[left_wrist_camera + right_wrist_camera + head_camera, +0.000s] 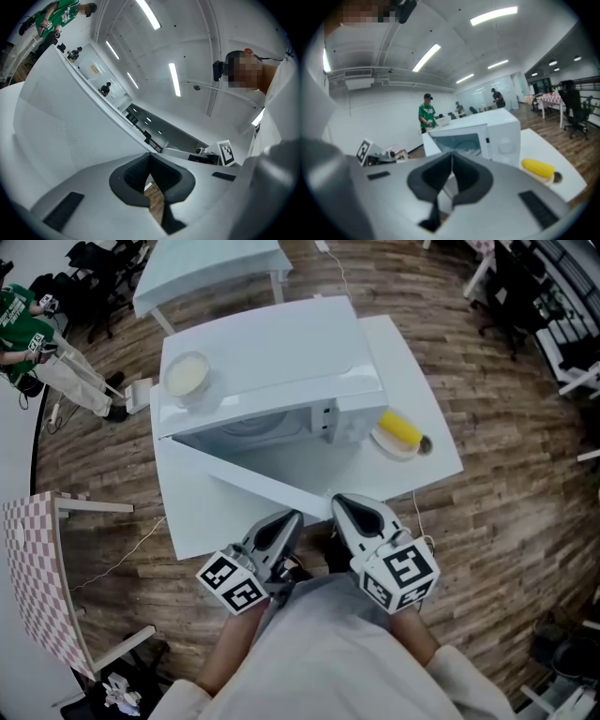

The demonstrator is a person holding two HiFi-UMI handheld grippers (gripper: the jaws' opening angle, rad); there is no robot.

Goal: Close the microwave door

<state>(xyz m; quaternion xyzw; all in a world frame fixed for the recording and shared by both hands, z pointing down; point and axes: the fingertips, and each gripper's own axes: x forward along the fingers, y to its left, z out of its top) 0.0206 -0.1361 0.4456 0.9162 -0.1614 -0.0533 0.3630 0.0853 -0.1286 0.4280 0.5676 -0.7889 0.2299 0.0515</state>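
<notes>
A white microwave (281, 352) stands on a white table (412, 390) with its door (253, 474) swung open toward me. The door's free edge lies just in front of both grippers. My left gripper (292, 518) is shut and empty, close beside the door's outer face; in the left gripper view that gripper (150, 158) points upward along the pale door panel (61, 126). My right gripper (337, 502) is shut too, right at the door's end. In the right gripper view this gripper (452, 158) faces the microwave (497, 136) and its open cavity.
A cream bowl (187, 376) sits on top of the microwave. A yellow corn cob (400, 429) lies on a small plate (392, 448) to the microwave's right, also seen as the corn cob (538, 167). A chequered table (37, 577) stands at left. A person in green (23, 324) is far off.
</notes>
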